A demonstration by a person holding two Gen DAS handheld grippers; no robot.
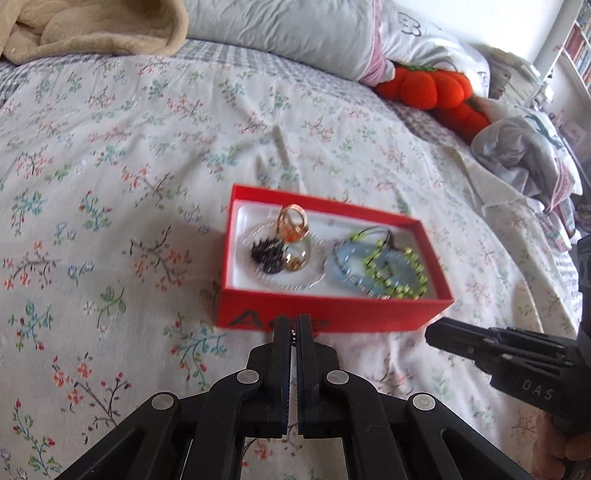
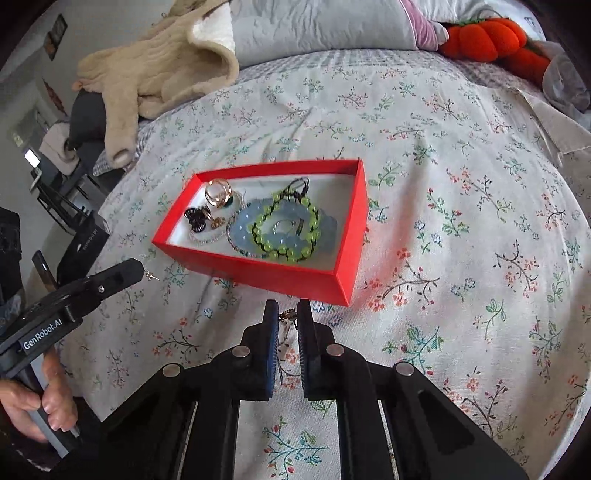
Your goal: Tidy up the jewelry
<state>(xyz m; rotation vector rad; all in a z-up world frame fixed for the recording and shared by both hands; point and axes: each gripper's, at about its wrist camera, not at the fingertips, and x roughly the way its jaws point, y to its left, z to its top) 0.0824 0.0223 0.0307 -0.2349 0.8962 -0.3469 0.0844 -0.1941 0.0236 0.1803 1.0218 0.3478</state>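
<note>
A red box [image 1: 332,317] [image 2: 258,271] lies on the floral bedspread. It holds a gold ring [image 1: 292,221] [image 2: 218,192], a dark hair clip [image 1: 267,255] [image 2: 197,218], a pale blue bracelet [image 1: 354,264] [image 2: 243,229] and a green bead bracelet [image 1: 402,273] [image 2: 291,229]. My left gripper [image 1: 294,326] [image 2: 142,275] is shut on a small earring [image 2: 150,275] just in front of the box. My right gripper [image 2: 287,314] [image 1: 436,332] is shut on a small brown earring [image 2: 287,315] near the box's near right corner.
Orange pumpkin plush [image 1: 436,88] [image 2: 487,37], grey pillows [image 1: 295,33] and a beige blanket [image 2: 162,66] lie at the bed's far side. Crumpled clothes [image 1: 524,155] lie at the right. The bed's edge drops off left in the right wrist view.
</note>
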